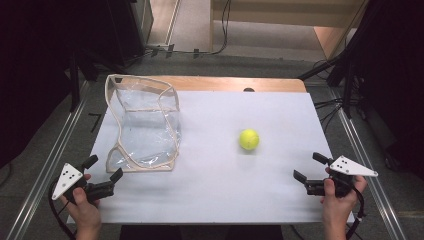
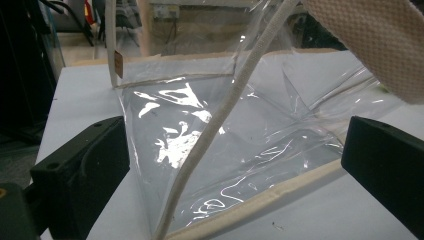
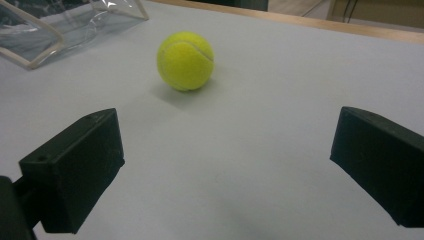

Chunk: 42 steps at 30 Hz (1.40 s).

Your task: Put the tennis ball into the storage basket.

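The clear plastic bag with cream fabric trim [image 1: 143, 125] stands open on the left half of the white table [image 1: 225, 190], its mouth facing the near edge. In the high view it sits at about one o'clock from the left gripper [image 1: 104, 170], just beside it: the bag's near bottom hem lies right at the tips of the two black jaws, and I cannot tell whether they touch it. In the left gripper view the bag [image 2: 225, 135] is close ahead at twelve o'clock, one trim strip [image 2: 220, 115] rising on a slant between the jaws while the hem crosses the table low in front of them. The left gripper's jaws stand wide apart, with nothing pinched.

The bag is see-through and creased, catching white glare on its panels, and its woven cream edging outlines a boxy, slightly slumped shape with a loose strap arching over the top.

The yellow-green felt tennis ball [image 1: 249, 139] rests on the table's right half, well apart from the bag. From the right gripper [image 1: 310, 167] in the high view it lies at about ten o'clock, some way off. In the right gripper view the ball [image 3: 185, 60] sits ahead at roughly eleven o'clock, its pale curved seam showing, a soft shadow beneath it. The right gripper's jaws are spread wide over bare table.
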Motion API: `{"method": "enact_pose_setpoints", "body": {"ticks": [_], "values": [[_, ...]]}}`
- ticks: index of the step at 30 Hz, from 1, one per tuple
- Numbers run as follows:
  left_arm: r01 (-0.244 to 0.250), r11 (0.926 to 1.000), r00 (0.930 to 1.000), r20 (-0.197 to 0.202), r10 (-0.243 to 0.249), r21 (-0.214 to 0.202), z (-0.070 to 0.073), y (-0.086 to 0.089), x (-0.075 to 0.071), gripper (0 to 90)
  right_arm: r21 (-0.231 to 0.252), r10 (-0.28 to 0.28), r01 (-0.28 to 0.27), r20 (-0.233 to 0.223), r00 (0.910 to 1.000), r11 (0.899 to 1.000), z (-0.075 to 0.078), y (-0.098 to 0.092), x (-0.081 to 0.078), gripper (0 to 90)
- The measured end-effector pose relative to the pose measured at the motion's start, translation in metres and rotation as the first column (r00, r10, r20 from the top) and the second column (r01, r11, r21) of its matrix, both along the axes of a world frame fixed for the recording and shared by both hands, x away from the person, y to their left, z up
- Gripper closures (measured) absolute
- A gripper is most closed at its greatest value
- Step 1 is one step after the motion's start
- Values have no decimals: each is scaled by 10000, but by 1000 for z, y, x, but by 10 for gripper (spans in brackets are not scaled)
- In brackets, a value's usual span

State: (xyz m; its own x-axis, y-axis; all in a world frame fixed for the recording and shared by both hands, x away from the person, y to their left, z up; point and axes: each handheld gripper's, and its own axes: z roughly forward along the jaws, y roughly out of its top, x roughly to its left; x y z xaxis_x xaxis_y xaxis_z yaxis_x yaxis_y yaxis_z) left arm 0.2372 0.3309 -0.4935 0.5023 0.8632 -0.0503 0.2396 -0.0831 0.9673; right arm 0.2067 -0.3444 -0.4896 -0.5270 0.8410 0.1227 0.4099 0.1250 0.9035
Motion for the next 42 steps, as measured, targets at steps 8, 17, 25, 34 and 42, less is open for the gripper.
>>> {"method": "enact_pose_setpoints", "body": {"ticks": [8, 17, 25, 34, 42], "values": [[2, 10000, 10000, -22, -2, -15, 0, 0, 0, 0, -560, 351, -353, -40, 9994, 9978, 19, 7, 17, 0], [-18, 10000, 10000, -63, 18, 75, 0, -1, 1, 0, -977, 1452, -1513, -665, 9872, 9837, 35, 24, 41, 0], [-23, 10000, 10000, -47, 23, 52, 0, -1, 1, 0, -1338, 2286, -2443, -1223, 9658, 9604, 46, 44, 65, 0], [13, 10000, 10000, -36, -12, 52, 0, -1, 1, 0, -1828, 2733, -3016, -1647, 9477, 9357, 51, 65, 84, 0], [-6, 10000, 10000, -4, 6, 36, 0, -1, 1, 0, -2128, 2902, -3291, -1944, 9370, 9200, 57, 78, 99, 0]]}}
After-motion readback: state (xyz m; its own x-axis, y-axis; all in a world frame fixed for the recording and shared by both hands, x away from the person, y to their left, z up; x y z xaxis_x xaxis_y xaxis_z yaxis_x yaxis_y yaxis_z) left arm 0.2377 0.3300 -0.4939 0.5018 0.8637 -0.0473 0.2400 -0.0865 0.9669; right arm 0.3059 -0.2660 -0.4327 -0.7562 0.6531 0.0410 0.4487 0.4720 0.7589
